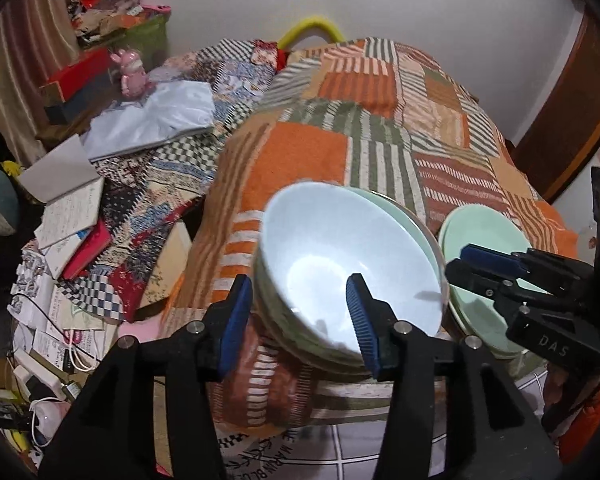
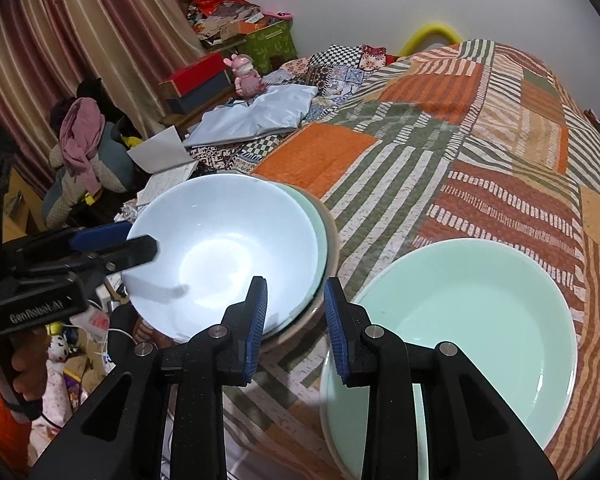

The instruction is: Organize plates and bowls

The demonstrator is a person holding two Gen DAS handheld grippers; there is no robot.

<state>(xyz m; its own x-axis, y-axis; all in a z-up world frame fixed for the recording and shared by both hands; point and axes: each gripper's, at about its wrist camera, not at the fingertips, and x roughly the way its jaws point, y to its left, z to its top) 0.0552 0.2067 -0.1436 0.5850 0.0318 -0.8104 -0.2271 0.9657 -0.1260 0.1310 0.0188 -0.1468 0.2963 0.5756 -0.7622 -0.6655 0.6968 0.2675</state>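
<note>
A white bowl sits tilted on top of a stack of bowls, a pale green one and a brown one under it. My left gripper straddles its near rim, one pad outside and one inside. The pads stand clear of the wall, so it is open. From the right wrist view the left gripper reaches over the bowl's left rim. Pale green plates lie stacked to the right. My right gripper hovers between bowls and plates, jaws narrowly apart, nothing between them.
Everything rests on a patchwork quilt whose near edge drops off just below the bowls. Left of it lie open notebooks, cables, a grey cloth and a pink figurine. A hand grips the left tool.
</note>
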